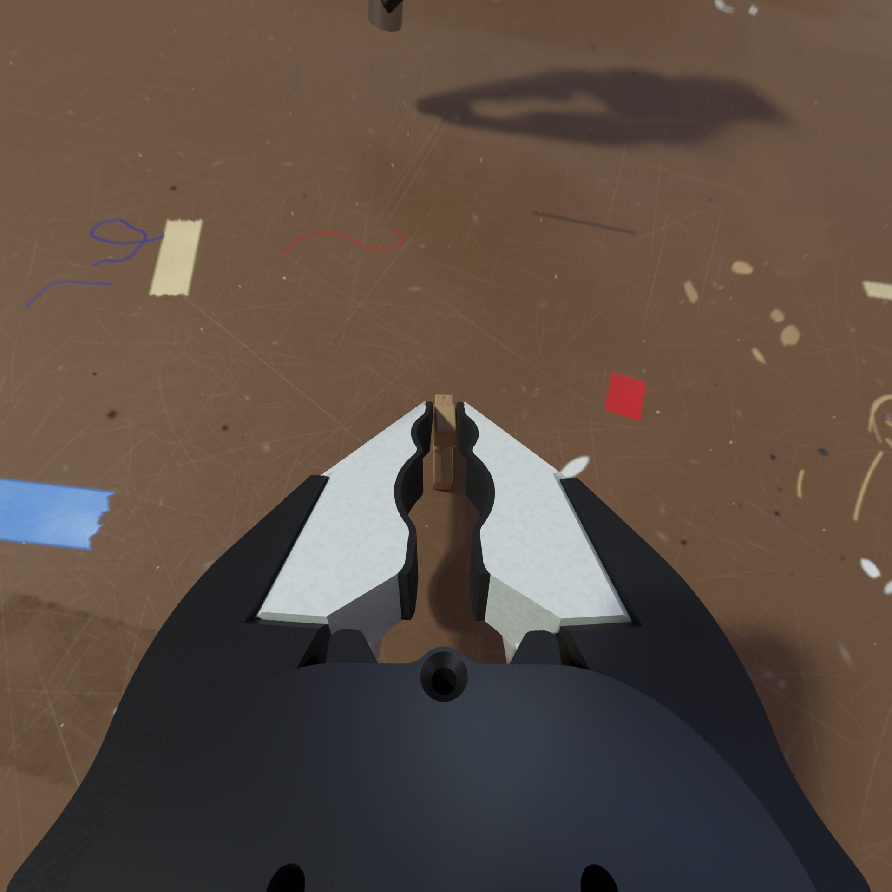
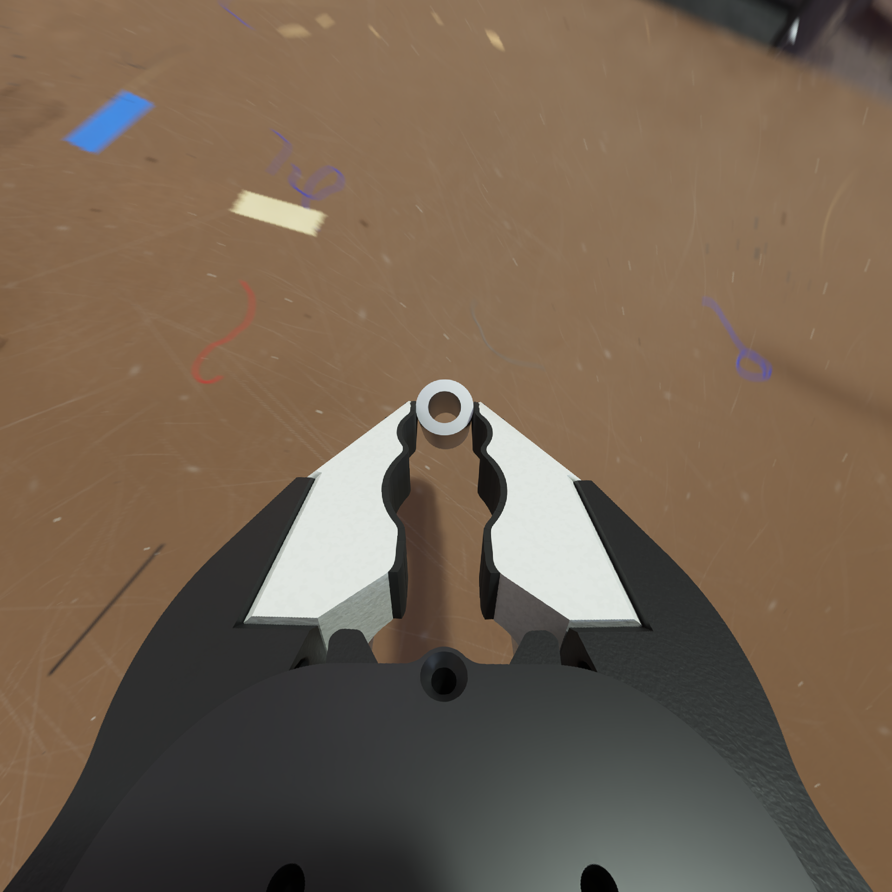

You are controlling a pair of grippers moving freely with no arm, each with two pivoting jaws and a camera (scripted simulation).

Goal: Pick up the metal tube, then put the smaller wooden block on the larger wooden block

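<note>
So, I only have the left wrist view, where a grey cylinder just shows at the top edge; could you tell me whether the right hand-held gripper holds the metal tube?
Observer: Yes, the metal tube sits pinched between the fingertips of the right hand-held gripper.
Operator: Thank you; which way does it point?
Observer: End-on to that camera, so its open bore shows the brown table through it.
Operator: Does either wooden block appear there?
Observer: No, only strips of blue tape and cream tape lie on the table.
</note>
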